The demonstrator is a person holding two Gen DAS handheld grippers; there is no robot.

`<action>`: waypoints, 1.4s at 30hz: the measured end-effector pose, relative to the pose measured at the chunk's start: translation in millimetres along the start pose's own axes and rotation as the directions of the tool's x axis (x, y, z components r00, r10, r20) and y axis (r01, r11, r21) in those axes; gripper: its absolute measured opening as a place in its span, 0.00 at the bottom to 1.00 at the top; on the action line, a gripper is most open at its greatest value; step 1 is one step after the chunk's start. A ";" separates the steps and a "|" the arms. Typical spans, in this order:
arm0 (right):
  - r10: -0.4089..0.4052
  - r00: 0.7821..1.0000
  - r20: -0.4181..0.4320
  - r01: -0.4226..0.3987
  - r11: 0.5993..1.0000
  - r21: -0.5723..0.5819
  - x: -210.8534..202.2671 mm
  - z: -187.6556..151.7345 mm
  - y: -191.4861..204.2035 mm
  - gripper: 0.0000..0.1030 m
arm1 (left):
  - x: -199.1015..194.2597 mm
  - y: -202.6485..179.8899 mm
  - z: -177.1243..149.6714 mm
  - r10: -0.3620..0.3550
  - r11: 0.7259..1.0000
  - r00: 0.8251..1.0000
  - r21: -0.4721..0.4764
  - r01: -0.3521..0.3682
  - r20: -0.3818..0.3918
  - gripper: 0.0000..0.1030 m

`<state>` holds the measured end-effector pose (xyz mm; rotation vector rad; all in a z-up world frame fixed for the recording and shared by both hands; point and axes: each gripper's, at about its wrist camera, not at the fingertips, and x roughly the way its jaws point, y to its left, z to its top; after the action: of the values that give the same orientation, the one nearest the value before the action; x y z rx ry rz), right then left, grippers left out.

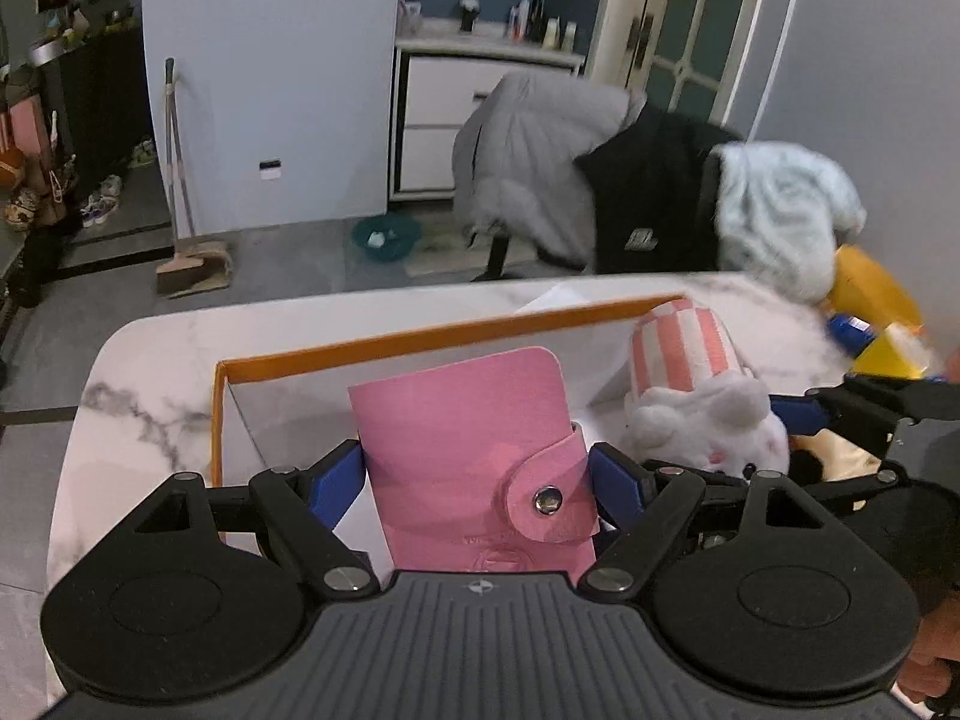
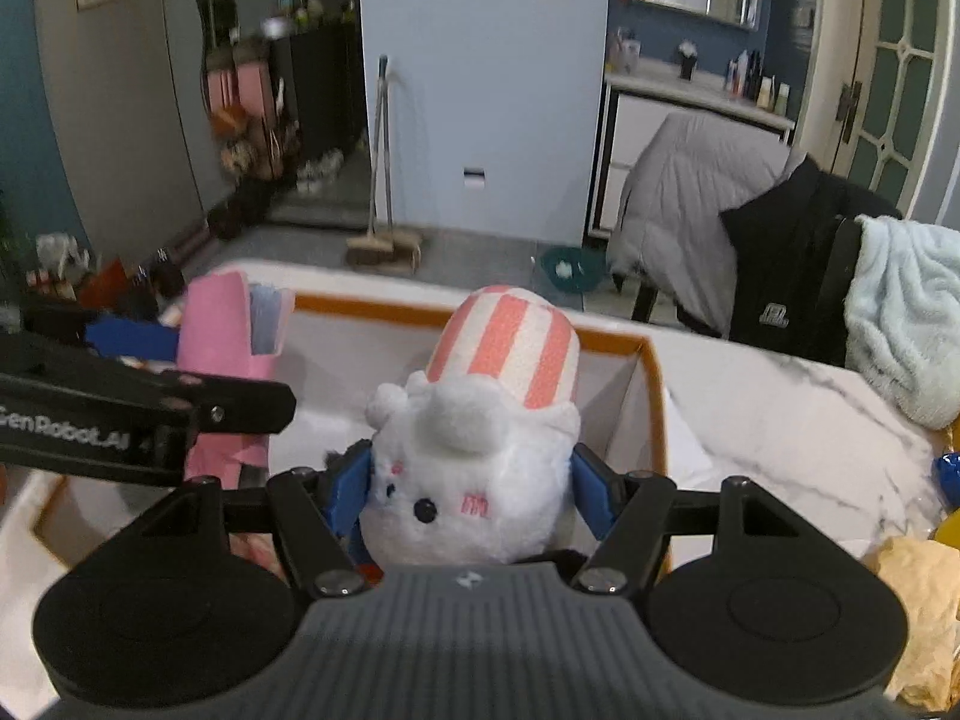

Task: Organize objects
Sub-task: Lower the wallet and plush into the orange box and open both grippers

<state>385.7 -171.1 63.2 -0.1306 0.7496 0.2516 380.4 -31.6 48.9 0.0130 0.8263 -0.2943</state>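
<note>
The card holder (image 1: 474, 456) is pink with a silver snap. The plush toy (image 2: 474, 450) is white, its hat striped pink and white. The box (image 1: 420, 336) is orange-rimmed, white inside, on a grey-veined white marble table (image 1: 132, 396).

At nine o'clock in my right wrist view, my left gripper (image 2: 150, 354) shows white lettering on its black arm: "GenRobot.AI". The black jacket's (image 2: 780, 276) logo is unreadable.

A home: broom (image 1: 180, 180), jacket-draped chair (image 1: 528, 180), marble table (image 1: 138, 372)
</note>
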 end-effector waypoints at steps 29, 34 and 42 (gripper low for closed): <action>-0.063 0.989 -0.134 0.060 0.998 -0.024 59.8 2.5 -8.6 0.75 | 63.2 4.1 8.6 0.107 0.994 0.979 -0.016 -0.112 -0.173 0.94; -0.065 0.991 -0.118 0.065 0.998 -0.003 56.4 1.3 -10.7 0.75 | 57.6 6.1 8.3 0.095 0.995 0.984 -0.025 -0.099 -0.153 0.95; -0.052 0.994 -0.097 0.055 0.998 0.026 46.9 1.5 -7.8 0.76 | 40.1 5.8 15.4 0.072 0.996 0.993 -0.039 -0.075 -0.090 0.97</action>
<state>421.8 -169.9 32.3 -0.1366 0.8438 0.1847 418.7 -38.1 29.7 0.0173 0.9175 -0.2080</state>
